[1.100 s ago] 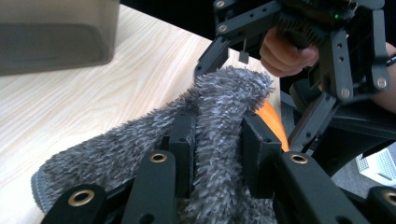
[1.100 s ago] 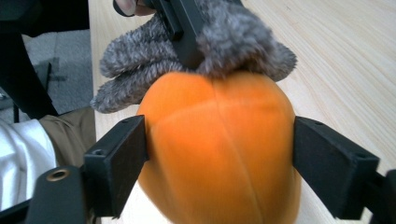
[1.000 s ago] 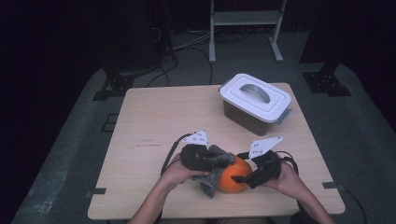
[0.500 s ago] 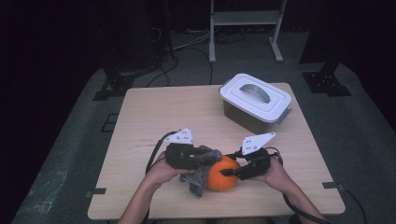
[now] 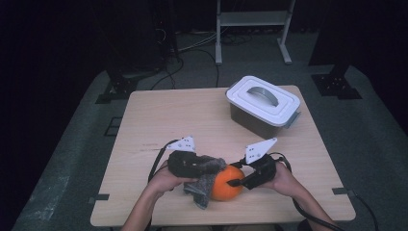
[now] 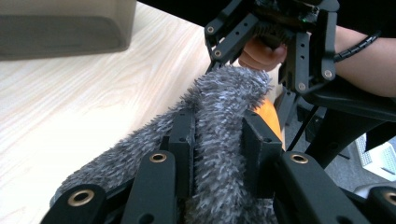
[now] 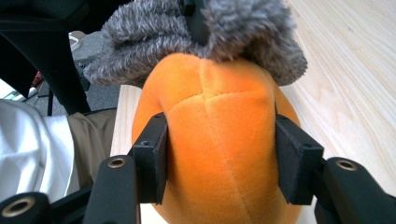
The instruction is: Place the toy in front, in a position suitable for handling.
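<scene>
Both hands have drifted a little toward nine o'clock across the table [image 5: 144,125] since the earlier high view, carrying their load with them, and the right gripper [image 7: 219,154] has just been closing its jaws with the orange plush ball [image 5: 226,183] between them. In the right gripper view its two black pads press into the ball's flanks at nine and three o'clock, so the ball is now grasped there. The left gripper [image 6: 217,140] is clenched on the grey furry cloth [image 6: 219,135], a thick fold of which is pinched between its pads in the left gripper view. In the high view the ball sits at about six o'clock on the table, near the front edge, with the cloth draped over its nine o'clock side and trailing down toward the edge; in the right gripper view the cloth lies on the ball's far side, touching it. By my reading the work is wiping or wrapping the ball with the cloth, and it looks roughly midway: both things are secured and in contact, but most of the orange surface is uncovered. At one o'clock on the table the lidded box [image 5: 262,103] stands well apart, lid on; whether it plays any part I cannot tell.
</scene>
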Demonstrator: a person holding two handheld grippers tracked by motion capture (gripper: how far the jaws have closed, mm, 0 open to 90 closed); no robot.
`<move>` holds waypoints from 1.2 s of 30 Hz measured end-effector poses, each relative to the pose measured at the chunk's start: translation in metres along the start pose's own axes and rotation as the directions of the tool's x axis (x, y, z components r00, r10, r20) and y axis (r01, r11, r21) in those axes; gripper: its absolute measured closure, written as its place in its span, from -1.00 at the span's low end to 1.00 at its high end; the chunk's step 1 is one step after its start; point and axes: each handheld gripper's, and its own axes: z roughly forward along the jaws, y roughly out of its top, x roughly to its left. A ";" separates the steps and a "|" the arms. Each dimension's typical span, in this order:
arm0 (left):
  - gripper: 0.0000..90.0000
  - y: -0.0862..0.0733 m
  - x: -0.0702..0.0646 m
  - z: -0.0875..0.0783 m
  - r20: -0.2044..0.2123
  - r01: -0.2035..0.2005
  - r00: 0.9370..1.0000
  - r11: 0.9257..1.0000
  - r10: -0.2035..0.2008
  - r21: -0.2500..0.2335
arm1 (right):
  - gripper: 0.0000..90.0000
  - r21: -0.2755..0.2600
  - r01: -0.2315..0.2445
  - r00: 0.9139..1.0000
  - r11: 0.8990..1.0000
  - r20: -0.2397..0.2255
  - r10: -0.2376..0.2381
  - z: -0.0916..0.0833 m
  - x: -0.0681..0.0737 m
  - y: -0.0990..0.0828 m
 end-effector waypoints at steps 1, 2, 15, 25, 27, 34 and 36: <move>0.51 0.000 0.000 0.001 0.003 -0.001 1.000 1.000 0.001 0.000 | -0.04 -0.005 -0.004 1.000 1.000 -0.001 0.004 -0.001 -0.001 -0.002; 0.51 0.000 -0.001 0.002 0.004 -0.001 1.000 1.000 0.001 -0.001 | -0.05 -0.008 -0.007 1.000 1.000 -0.004 0.007 -0.002 -0.001 -0.004; 0.50 0.006 -0.004 0.008 -0.006 -0.026 1.000 1.000 0.026 0.013 | -0.14 -0.024 -0.090 0.996 0.996 0.025 0.091 -0.024 -0.014 -0.025; 0.51 0.013 0.000 0.023 -0.033 -0.014 0.999 1.000 0.015 0.025 | -0.46 -0.029 -0.142 0.984 0.989 0.102 0.145 -0.038 -0.006 -0.020; 0.51 0.015 -0.001 0.028 -0.026 -0.017 1.000 1.000 0.018 0.024 | -0.48 -0.029 -0.130 0.984 0.991 0.120 0.133 -0.040 -0.001 -0.017; 0.51 0.023 -0.006 0.042 -0.035 -0.046 0.998 0.998 0.048 0.051 | -0.55 0.053 -0.123 0.980 0.991 0.164 0.113 -0.024 0.005 -0.012; 0.51 0.022 -0.006 0.041 -0.039 -0.035 0.999 0.998 0.037 0.049 | -0.35 0.032 -0.151 0.979 0.988 0.144 0.145 -0.021 0.002 -0.017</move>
